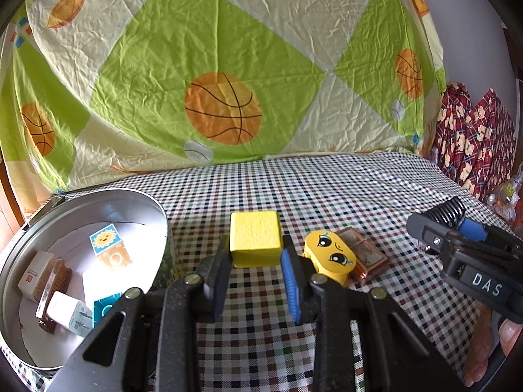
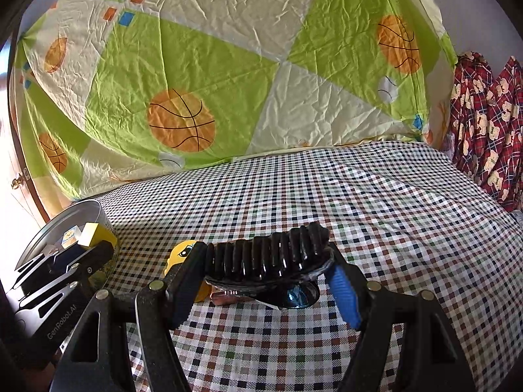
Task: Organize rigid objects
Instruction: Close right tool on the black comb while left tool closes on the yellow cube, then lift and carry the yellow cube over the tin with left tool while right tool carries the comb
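Observation:
My left gripper (image 1: 255, 254) is shut on a yellow cube (image 1: 255, 239), held just right of a round metal tin (image 1: 137, 201). The tin holds several small items, among them a sun-picture block (image 1: 109, 248) and a white charger (image 1: 70, 317). A yellow face brick (image 1: 330, 256) lies on the checked cloth beside a brown flat box (image 1: 366, 256). My right gripper (image 2: 266, 269) is shut on a black ribbed hair claw (image 2: 268, 259), above the brown box (image 2: 225, 295). The face brick (image 2: 181, 254) shows partly behind its left finger. The right gripper also shows in the left wrist view (image 1: 457, 225).
The checked cloth (image 2: 376, 212) covers the surface. A basketball-print sheet (image 1: 222, 65) hangs behind it. Red patterned fabric (image 1: 474, 137) sits at the far right. In the right wrist view the tin (image 2: 65, 222) stands at the left, with the left gripper (image 2: 65, 261) in front of it.

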`<state>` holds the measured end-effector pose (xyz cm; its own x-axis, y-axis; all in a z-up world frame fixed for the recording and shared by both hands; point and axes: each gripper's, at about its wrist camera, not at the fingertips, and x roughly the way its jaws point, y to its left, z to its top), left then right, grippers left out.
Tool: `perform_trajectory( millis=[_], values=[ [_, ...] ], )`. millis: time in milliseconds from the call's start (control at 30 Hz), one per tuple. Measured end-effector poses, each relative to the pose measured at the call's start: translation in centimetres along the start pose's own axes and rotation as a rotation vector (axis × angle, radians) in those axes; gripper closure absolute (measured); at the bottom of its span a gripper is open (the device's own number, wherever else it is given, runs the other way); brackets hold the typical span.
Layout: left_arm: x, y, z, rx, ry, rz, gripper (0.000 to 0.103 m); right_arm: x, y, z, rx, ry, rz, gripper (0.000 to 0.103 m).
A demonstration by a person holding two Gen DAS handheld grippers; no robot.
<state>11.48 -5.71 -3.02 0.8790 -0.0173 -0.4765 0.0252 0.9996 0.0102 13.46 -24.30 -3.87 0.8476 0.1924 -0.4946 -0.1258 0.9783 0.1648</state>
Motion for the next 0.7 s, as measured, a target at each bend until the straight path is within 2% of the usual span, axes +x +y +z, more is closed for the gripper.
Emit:
perform_trajectory(
  millis=[700],
  values=[
    [-2.1,0.6,-0.2,-0.037,-0.105,0.033,0.075,-1.0,0.1,-0.3,-0.001,-0.062,-0.011,0.031]
  ],
)
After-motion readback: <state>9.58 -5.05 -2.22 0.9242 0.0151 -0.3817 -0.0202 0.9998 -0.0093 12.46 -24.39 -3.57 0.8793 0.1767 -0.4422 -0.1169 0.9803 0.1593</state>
